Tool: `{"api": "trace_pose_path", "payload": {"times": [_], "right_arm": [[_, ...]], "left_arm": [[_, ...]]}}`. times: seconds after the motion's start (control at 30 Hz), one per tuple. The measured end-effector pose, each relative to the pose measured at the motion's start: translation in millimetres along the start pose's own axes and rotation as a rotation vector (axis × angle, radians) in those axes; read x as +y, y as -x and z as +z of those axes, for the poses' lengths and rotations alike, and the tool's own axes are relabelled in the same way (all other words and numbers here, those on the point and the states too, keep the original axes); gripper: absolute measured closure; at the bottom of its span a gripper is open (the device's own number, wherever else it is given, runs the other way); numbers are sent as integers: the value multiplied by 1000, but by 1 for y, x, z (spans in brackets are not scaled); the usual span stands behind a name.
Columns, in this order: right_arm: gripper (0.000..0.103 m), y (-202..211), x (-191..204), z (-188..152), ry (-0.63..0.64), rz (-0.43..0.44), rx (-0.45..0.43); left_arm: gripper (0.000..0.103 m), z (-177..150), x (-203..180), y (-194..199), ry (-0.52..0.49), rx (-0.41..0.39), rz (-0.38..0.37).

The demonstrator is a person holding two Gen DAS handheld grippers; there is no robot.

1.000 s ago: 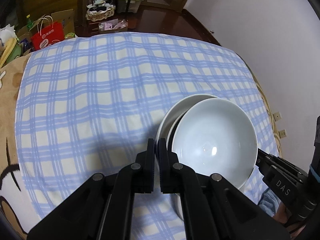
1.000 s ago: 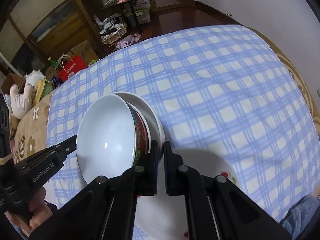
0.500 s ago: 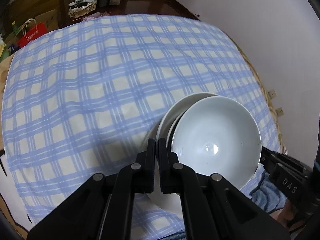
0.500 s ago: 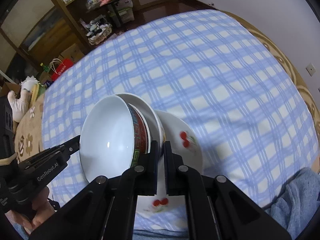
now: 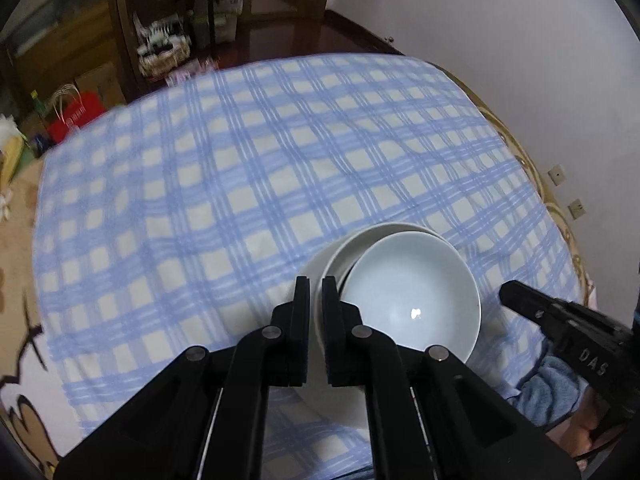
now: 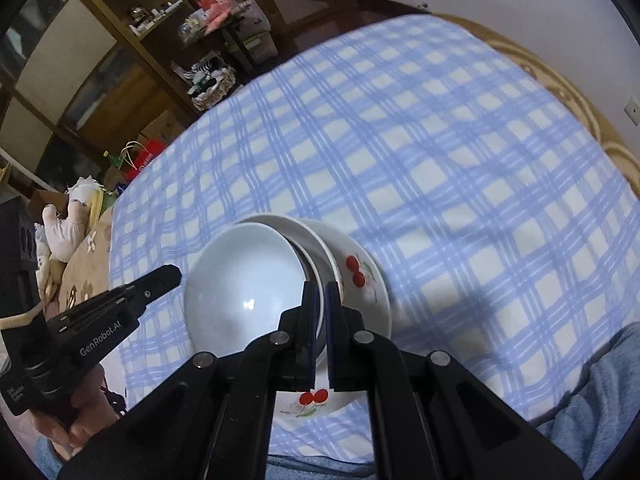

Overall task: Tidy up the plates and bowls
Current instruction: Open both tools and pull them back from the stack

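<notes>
A plain white bowl (image 5: pixel 412 300) (image 6: pixel 244 280) is nested in a second white bowl (image 5: pixel 348 248) (image 6: pixel 308 236). The pair sits on a white plate with red cherries (image 6: pixel 372 300) (image 5: pixel 344 408), near the front edge of the table. My left gripper (image 5: pixel 316 280) (image 6: pixel 174 271) is at the stack's left side. Its jaws are opening, with the white rim still between them and a slightly wider gap. On the opposite side, my right gripper (image 6: pixel 322 285) (image 5: pixel 505 290) is shut on the bowl rim.
A blue-and-white checked cloth (image 5: pixel 240 200) covers the table. Wooden shelves (image 5: pixel 180 20) with clutter and a red bag (image 5: pixel 76 116) stand beyond its far edge. A plush toy (image 6: pixel 64 224) lies at the left. A person's blue-clad leg (image 6: pixel 600 392) is at the near edge.
Both grippers carried the nested bowls sideways over the cherry plate, and the bowls now sit on it, less tilted. The gap between the left jaws has widened a little.
</notes>
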State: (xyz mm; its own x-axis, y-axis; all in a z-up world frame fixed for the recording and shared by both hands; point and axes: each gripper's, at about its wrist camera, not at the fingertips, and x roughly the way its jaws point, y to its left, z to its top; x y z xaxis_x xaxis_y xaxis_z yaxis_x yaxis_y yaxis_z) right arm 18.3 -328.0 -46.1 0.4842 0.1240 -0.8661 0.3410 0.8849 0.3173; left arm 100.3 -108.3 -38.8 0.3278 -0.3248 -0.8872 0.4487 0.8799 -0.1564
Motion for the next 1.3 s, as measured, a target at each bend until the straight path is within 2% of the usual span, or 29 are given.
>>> {"api": "trace_pose_path", "payload": {"times": [0.3, 0.37, 0.43, 0.57, 0.63, 0.7, 0.8, 0.87, 0.97, 1.03, 1.07, 1.1, 1.13, 1.2, 1.3], "right_arm": [[94, 35, 2, -9, 52, 15, -72], [81, 48, 2, -14, 63, 19, -98], [74, 64, 0, -20, 77, 36, -142], [71, 90, -3, -30, 99, 25, -209], [64, 103, -6, -35, 103, 34, -238], [62, 116, -8, -40, 112, 34, -271], [52, 129, -12, -49, 135, 14, -318], [45, 136, -14, -55, 140, 8, -351], [33, 141, -13, -63, 162, -19, -389], [28, 144, -14, -68, 176, -13, -425], [24, 145, -15, -70, 174, -6, -439], [22, 145, -17, -71, 169, 2, -448], [19, 145, -18, -72, 165, 7, -450], [13, 142, -20, -72, 153, 9, -451], [9, 136, -22, -74, 142, -20, -448]], "left_arm": [[85, -19, 9, 52, -25, -106, 73], [84, -27, 10, 63, -29, -138, 91], [82, -35, 13, 75, -20, -166, 88], [78, -51, 14, 100, -29, -256, 138], [73, -57, 13, 109, -34, -291, 145], [70, -64, 13, 121, -43, -331, 154], [60, -74, 9, 133, -63, -392, 185], [60, -79, 6, 137, -74, -421, 198], [58, -86, 5, 141, -56, -431, 170], [50, -89, 4, 143, -49, -446, 186], [44, -91, 2, 143, -55, -459, 192], [34, -94, -2, 144, -73, -476, 204], [30, -97, -5, 145, -95, -499, 219], [27, -103, -11, 145, -129, -523, 250], [21, -109, -14, 141, -130, -532, 264]]}}
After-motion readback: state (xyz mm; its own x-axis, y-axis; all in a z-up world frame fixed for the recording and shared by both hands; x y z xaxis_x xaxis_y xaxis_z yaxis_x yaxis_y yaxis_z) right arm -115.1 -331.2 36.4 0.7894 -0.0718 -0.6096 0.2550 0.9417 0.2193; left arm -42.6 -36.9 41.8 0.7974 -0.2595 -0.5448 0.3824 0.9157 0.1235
